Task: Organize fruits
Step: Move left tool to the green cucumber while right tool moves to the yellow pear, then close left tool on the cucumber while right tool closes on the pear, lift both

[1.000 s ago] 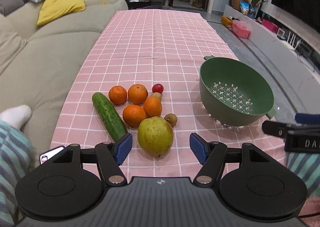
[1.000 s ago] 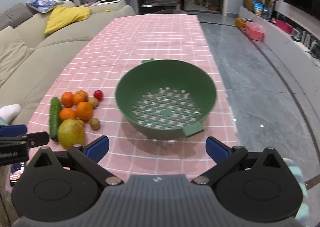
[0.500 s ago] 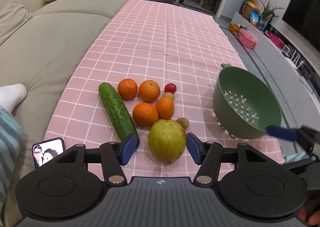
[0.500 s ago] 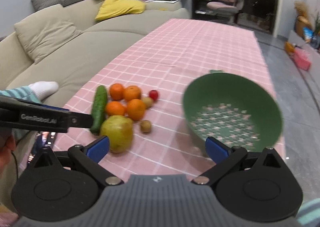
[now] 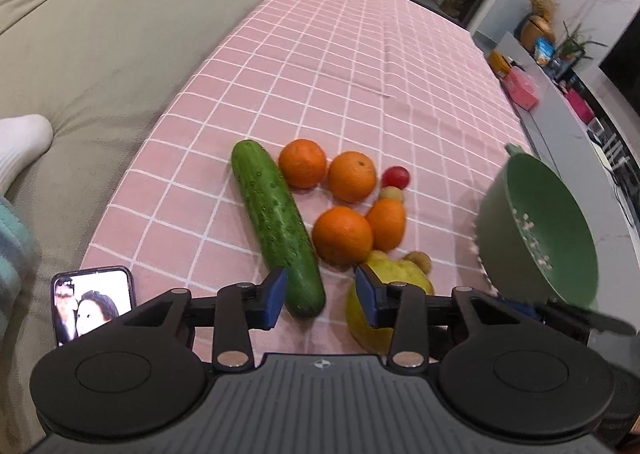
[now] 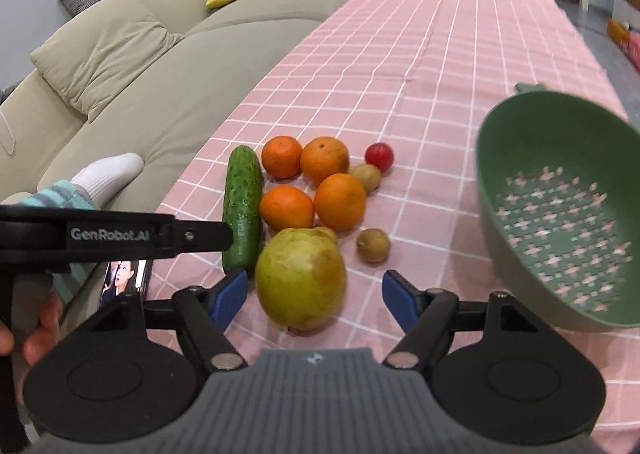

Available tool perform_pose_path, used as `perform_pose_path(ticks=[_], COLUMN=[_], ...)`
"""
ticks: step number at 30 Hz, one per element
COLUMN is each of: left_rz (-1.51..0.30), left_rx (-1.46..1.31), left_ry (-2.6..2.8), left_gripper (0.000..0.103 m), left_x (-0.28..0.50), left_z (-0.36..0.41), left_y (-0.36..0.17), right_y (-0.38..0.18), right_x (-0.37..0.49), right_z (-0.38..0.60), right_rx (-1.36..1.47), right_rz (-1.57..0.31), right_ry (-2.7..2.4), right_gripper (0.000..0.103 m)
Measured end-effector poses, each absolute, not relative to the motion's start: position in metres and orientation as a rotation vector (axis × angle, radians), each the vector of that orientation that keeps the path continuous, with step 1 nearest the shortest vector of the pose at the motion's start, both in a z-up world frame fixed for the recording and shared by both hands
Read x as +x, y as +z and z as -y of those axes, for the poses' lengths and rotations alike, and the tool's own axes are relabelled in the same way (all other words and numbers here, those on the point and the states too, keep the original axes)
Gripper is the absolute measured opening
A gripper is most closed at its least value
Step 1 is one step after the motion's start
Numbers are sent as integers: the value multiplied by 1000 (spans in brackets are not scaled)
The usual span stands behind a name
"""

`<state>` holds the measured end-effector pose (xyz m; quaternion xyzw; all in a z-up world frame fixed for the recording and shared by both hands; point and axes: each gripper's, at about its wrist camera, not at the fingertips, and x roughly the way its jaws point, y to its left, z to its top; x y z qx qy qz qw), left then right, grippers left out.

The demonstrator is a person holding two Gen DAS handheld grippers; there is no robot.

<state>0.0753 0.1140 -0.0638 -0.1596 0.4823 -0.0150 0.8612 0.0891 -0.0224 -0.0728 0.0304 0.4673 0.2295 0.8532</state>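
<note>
**Blue-padded tools closing over pear and cucumber**

Blue pads of the right tool [image 6: 314, 294] are seen flanking the pear [image 6: 300, 278], untouched, having just been closing. The left tool [image 5: 320, 294], just narrowed, holds nothing; the cucumber [image 5: 276, 222] end lies between its pads, long axis running away. "GenRobot.AI" is read on the left tool. The green colander [image 6: 560, 214] stands farther right on the surface.

Four oranges [image 6: 340, 201], one cucumber [image 6: 242, 209] and one pear [image 6: 300, 277] lie on the cloth. Two small brown fruits [image 6: 373, 245], one red fruit [image 6: 379, 156]. One green colander [image 6: 560, 210].
</note>
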Motion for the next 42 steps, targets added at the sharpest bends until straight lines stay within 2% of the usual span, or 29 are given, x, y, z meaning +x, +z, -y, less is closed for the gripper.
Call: perform_pose_path(ticks=[10, 17, 20, 21, 22, 25, 42], left_rz=[-1056, -1079, -1103, -1100, -1101, -1095, -1240], left_rx=[-361, -337, -328, -348, -355, -331, -206], left_ry=[1, 18, 28, 29, 28, 18, -47], left_gripper=[46, 46, 50, 49, 44, 43, 42], left_x=[101, 112, 114, 114, 114, 112, 76], left_z=[-129, -124, -124, -126, -127, -124, -95], left_y=[-85, -93, -99, -100, -100, -98, -89], right_y=[-97, -104, -104, -103, -103, -100, -93], right_x=[107, 111, 111, 111, 110, 108, 84], right_z=[7, 8, 8, 8, 9, 13, 63], right_rx=[104, 149, 143, 142, 139, 128, 49], right_rz=[-1060, -1074, -1080, -1082, -1085, -1089, -1141], right_ry=[480, 498, 500, 501, 500, 493, 396], right_gripper=[69, 61, 61, 61, 61, 61, 61])
